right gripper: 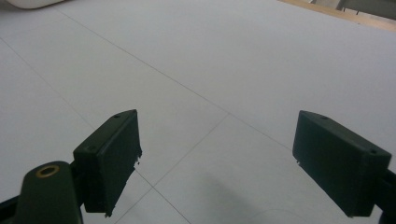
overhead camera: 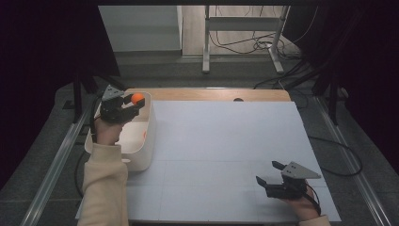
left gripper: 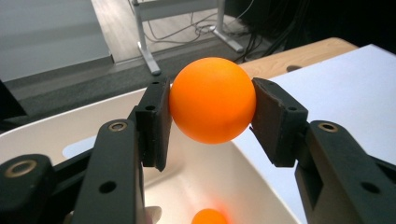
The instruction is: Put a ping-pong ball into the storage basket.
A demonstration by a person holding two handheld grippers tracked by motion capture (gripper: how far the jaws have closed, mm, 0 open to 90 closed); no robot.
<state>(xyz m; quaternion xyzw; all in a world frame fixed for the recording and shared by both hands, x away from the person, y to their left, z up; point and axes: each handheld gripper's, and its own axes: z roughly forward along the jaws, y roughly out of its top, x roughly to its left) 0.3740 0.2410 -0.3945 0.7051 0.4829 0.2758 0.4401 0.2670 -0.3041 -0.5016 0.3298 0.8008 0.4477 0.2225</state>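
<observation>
Beyond the far edge of the bench [overhead camera: 235, 141] you get grey floor, the legs of a metal stand [overhead camera: 242, 40] with a tangle of cables [overhead camera: 254, 44] around its feet, and dark curtains down both sides. Rails run along the floor by the left and right edges, so the space on either side looks pretty tight.

Bench top is a big white sheet with faint grid lines, with a strip of bare wood showing along the far edge. Basically all of the middle and the far right corner is open surface, loads of room to move around out there.

Next biggest thing is the white bin [overhead camera: 141, 141], sitting right on the left edge, towards the far left corner. It's got a second orange ball [left gripper: 209, 217] lying in the bottom.

Left tool [overhead camera: 128, 102] is held up over the far end of that bin, and it's clamped on the orange ball [left gripper: 212, 99], one pad pressed on each side, ball well clear of the bin floor. The arm holding it has a cream sleeve.

Right tool [overhead camera: 269, 173] is down by the near right corner, just above the sheet, jaws wide apart with only bare bench between them. It's well apart from the bin and the other hand.
</observation>
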